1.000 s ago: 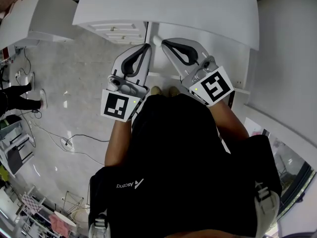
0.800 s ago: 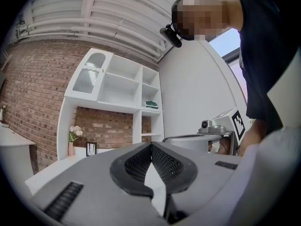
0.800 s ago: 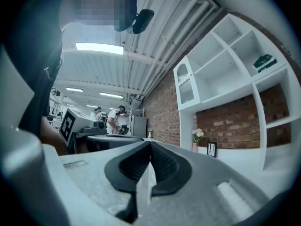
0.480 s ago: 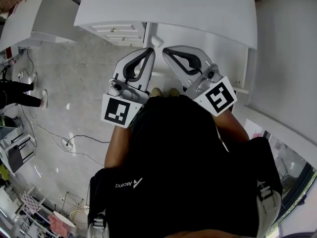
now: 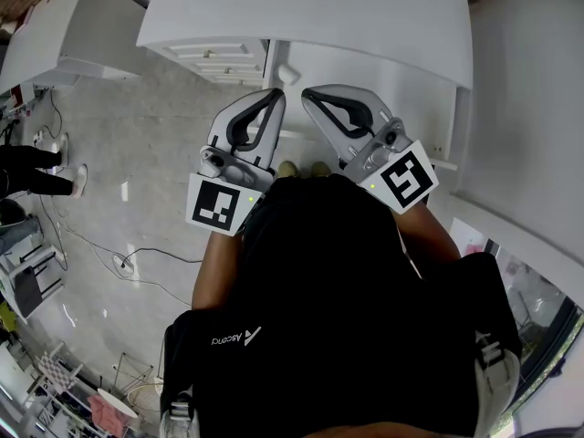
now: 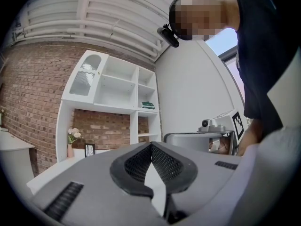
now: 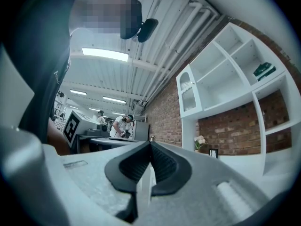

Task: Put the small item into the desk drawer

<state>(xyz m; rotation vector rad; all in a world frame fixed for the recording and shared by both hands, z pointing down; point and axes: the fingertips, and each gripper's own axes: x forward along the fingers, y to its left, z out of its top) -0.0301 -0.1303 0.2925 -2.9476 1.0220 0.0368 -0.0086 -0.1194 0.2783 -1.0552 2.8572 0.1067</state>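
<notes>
Both grippers are held close in front of the person's chest, tips toward the white desk (image 5: 310,16). My left gripper (image 5: 276,95) is shut, its dark pads meeting at the tip (image 6: 151,145), with nothing between them. My right gripper (image 5: 305,95) is also shut and empty, pads pressed together (image 7: 150,143). The two tips nearly touch each other in the head view. A white drawer unit (image 5: 219,58) stands under the desk's left part. No small item shows in any view. The person's dark shirt hides what is below the grippers.
Grey floor with cables (image 5: 128,263) lies to the left, beside another white desk (image 5: 55,35) and a bystander's legs (image 5: 36,176). White shelving (image 6: 113,93) against a brick wall and a vase of flowers (image 6: 71,138) show in the left gripper view. People stand far off (image 7: 120,125).
Both grippers have lifted slightly and swung so that their tips came closer together; the right gripper's marker cube shifted a little right. Little has moved in the last half second.
</notes>
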